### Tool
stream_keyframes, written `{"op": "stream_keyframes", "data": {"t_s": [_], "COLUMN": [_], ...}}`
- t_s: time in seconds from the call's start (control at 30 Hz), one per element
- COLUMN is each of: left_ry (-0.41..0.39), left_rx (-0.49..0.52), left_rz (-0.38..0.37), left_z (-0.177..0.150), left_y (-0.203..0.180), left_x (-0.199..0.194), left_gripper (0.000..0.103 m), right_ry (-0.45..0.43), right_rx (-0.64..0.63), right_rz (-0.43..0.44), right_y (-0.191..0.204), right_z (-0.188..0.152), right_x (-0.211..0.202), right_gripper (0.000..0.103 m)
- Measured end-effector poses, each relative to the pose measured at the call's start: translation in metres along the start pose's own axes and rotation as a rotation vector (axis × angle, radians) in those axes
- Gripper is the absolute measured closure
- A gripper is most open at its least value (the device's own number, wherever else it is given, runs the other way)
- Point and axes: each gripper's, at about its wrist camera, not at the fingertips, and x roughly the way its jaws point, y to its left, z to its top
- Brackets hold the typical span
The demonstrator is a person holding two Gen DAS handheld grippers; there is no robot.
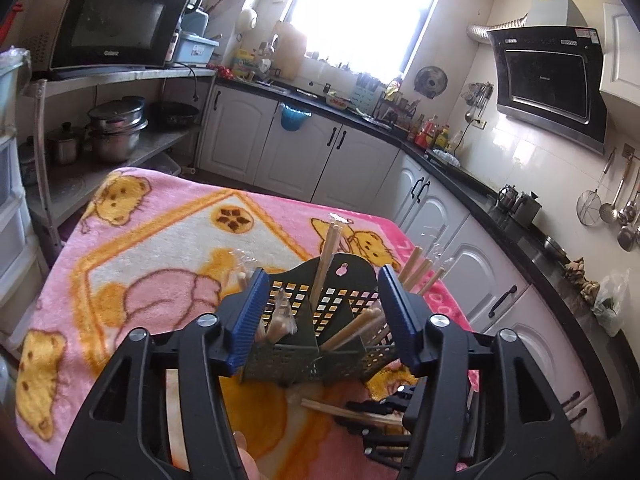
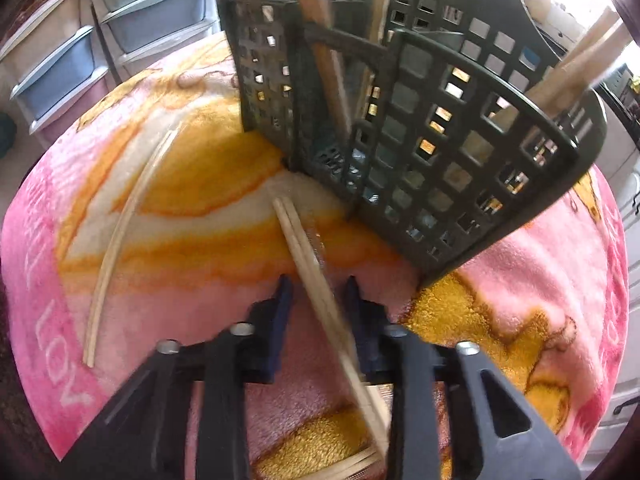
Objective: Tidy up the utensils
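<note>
A dark green slotted utensil basket [image 1: 316, 352] stands on the pink bear blanket [image 1: 152, 248], with several wooden chopsticks [image 1: 326, 264] upright in its compartments. My left gripper [image 1: 324, 316] is open just short of the basket, its blue pads [image 1: 250, 312] framing it with nothing gripped. In the right wrist view the basket [image 2: 432, 152] rises close ahead. My right gripper [image 2: 318, 304] points down at the blanket, jaws narrow, and a chopstick pair [image 2: 308, 248] lies between them with a thin gap on each side. The right gripper [image 1: 384, 420] also shows low in the left wrist view.
A second chopstick pair [image 2: 120, 236] lies loose on the blanket to the left. Plastic drawers [image 2: 60, 64] stand beyond the table's edge. White kitchen cabinets [image 1: 360, 152] and a black counter run behind the table, with a microwave [image 1: 116, 24] on a shelf.
</note>
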Motion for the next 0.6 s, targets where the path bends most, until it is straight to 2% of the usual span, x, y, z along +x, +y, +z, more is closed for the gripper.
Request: {"op": "stream_keyframes", "data": {"t_s": [0.03,0.2,0.4,0.5,0.57,0.6], "left_ry": [-0.008,-0.035,-0.051,-0.058,-0.066,-0.07], "left_rx": [0.001,-0.007,0.0,0.011,0.02,0.023], "left_rz": [0.002,0.012,0.036,0.055,0.068,0.077], "left_z": [-0.001,-0.002,-0.003,-0.005,-0.006,-0.006], "left_y": [0.001,0.005,0.009,0.008,0.008,0.009], "left_x": [-0.006,-0.023,-0.035,-0.041,-0.046,-0.049], "left_gripper": [0.05,0.048,0.043,0.04,0.035,0.028], "right_ry": [-0.001,-0.052,-0.304,-0.443,-0.539,-0.6], "right_rx": [-0.005,0.0,0.047,0.073,0.095,0.112], "right_rz": [-0.003,0.031,0.111,0.114,0.096,0.09], "right_y": [0.001,0.013,0.013,0.007,0.0,-0.004], "right_z": [0.001,0.002,0.008,0.014,0.017,0.019], "right_x": [-0.001,-0.019,-0.101,-0.141,-0.165,-0.177], "right_gripper": [0.092,0.092,0.092,0.092,0.092,0.092]}}
